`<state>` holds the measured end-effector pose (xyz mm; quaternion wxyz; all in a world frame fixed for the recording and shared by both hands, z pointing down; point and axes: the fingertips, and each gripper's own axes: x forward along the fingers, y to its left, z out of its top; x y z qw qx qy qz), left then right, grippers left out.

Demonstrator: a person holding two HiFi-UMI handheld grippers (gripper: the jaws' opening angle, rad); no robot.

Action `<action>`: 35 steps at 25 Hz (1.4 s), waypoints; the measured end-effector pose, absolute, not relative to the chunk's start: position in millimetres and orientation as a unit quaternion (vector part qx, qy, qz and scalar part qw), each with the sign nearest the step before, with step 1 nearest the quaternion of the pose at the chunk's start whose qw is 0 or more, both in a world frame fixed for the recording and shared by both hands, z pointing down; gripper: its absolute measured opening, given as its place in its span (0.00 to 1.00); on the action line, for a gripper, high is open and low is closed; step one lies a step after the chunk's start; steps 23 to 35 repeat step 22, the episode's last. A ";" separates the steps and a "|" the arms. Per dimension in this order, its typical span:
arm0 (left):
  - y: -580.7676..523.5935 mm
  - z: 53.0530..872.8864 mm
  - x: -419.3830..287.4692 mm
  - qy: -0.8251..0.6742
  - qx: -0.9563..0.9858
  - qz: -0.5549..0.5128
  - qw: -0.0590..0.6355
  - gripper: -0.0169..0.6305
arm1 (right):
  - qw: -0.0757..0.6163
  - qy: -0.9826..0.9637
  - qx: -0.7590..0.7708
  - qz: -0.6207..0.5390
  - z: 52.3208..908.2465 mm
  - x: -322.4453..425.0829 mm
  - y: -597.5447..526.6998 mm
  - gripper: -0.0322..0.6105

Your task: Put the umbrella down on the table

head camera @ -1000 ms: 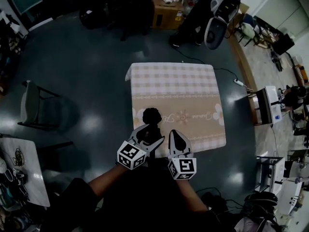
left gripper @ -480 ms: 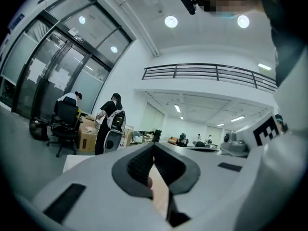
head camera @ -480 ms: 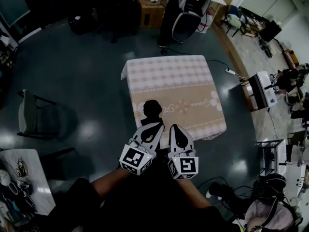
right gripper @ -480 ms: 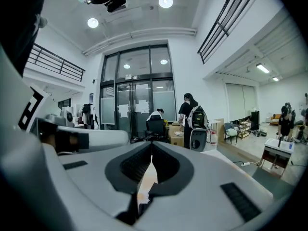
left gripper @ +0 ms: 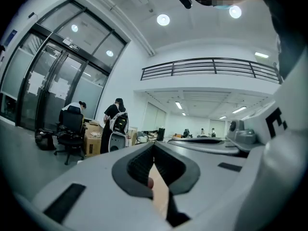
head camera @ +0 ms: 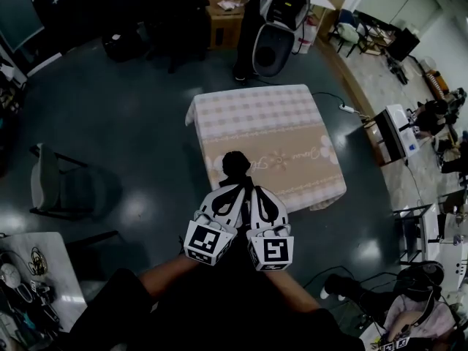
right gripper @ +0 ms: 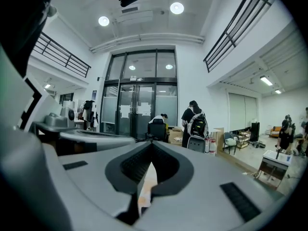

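The black folded umbrella (head camera: 234, 164) lies on the checked and beige tablecloth of the table (head camera: 278, 123), near its front left part. Its near end is hidden under my grippers. My left gripper (head camera: 235, 190) and right gripper (head camera: 254, 191) hover side by side just short of it, over the table's near edge. Both point level toward the far side. In the left gripper view the left gripper (left gripper: 154, 146) has its jaws shut with nothing between them. In the right gripper view the right gripper (right gripper: 151, 146) is shut and empty too.
A folding chair (head camera: 55, 178) stands on the dark floor to the left. Beyond the table stand a person with a backpack and an office chair (head camera: 274, 46) beside cardboard boxes (head camera: 223, 13). A power strip (head camera: 347, 109) and a cart (head camera: 391, 134) sit to the right.
The left jaws, open over the umbrella's near end a second ago, have shut empty. Both grippers rose and drew together. The umbrella stays on the table.
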<state>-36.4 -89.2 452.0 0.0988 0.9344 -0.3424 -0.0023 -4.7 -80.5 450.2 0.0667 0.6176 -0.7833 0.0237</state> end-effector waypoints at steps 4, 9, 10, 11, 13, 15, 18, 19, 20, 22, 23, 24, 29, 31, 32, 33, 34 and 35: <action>-86.0 458.2 -44.5 -0.342 0.934 0.003 0.101 0.05 | 0.066 -0.781 0.620 0.028 454.5 -14.0 -77.9 0.08; -78.8 453.8 -46.1 -0.337 0.937 0.006 0.090 0.05 | 0.077 -0.774 0.628 0.033 452.6 -14.6 -73.2 0.08; -79.0 452.3 -49.4 -0.341 0.936 0.009 0.080 0.05 | 0.077 -0.776 0.626 0.034 454.3 -18.3 -72.1 0.08; -79.4 450.6 -53.0 -0.346 0.935 0.010 0.072 0.05 | 0.077 -0.778 0.623 0.034 455.6 -22.7 -71.2 0.08; -76.7 448.1 -56.4 -0.352 0.933 0.005 0.070 0.05 | 0.078 -0.782 0.618 0.030 454.0 -28.2 -69.0 0.08; -71.1 447.3 -56.5 -0.353 0.932 -0.002 0.076 0.05 | 0.081 -0.783 0.617 0.020 447.4 -29.2 -67.6 0.08; -67.4 446.7 -59.5 -0.357 0.931 -0.007 0.074 0.05 | 0.082 -0.789 0.608 0.008 443.6 -33.8 -68.0 0.08; -68.5 447.0 -61.3 -0.360 0.930 -0.009 0.074 0.05 | 0.082 -0.792 0.604 0.007 444.0 -36.0 -68.8 0.08; -70.4 447.6 -63.4 -0.364 0.929 -0.010 0.074 0.05 | 0.080 -0.796 0.601 0.006 444.1 -38.4 -70.2 0.08; -75.2 449.4 -68.0 -0.370 0.926 -0.013 0.075 0.05 | 0.075 -0.801 0.594 0.003 443.6 -43.3 -73.6 0.08; -75.2 449.4 -68.0 -0.370 0.926 -0.013 0.075 0.05 | 0.075 -0.801 0.594 0.003 443.6 -43.3 -73.6 0.08; -75.2 449.4 -68.0 -0.370 0.926 -0.013 0.075 0.05 | 0.075 -0.801 0.594 0.003 443.6 -43.3 -73.6 0.08; -75.2 449.4 -68.0 -0.370 0.926 -0.013 0.075 0.05 | 0.075 -0.801 0.594 0.003 443.6 -43.3 -73.6 0.08; -75.2 449.4 -68.0 -0.370 0.926 -0.013 0.075 0.05 | 0.075 -0.801 0.594 0.003 443.6 -43.3 -73.6 0.08; -75.2 449.4 -68.0 -0.370 0.926 -0.013 0.075 0.05 | 0.075 -0.801 0.594 0.003 443.6 -43.3 -73.6 0.08; -75.2 449.4 -68.0 -0.370 0.926 -0.013 0.075 0.05 | 0.075 -0.801 0.594 0.003 443.6 -43.3 -73.6 0.08; -75.2 449.4 -68.0 -0.370 0.926 -0.013 0.075 0.05 | 0.075 -0.801 0.594 0.003 443.6 -43.3 -73.6 0.08; -75.2 449.4 -68.0 -0.370 0.926 -0.013 0.075 0.05 | 0.075 -0.801 0.594 0.003 443.6 -43.3 -73.6 0.08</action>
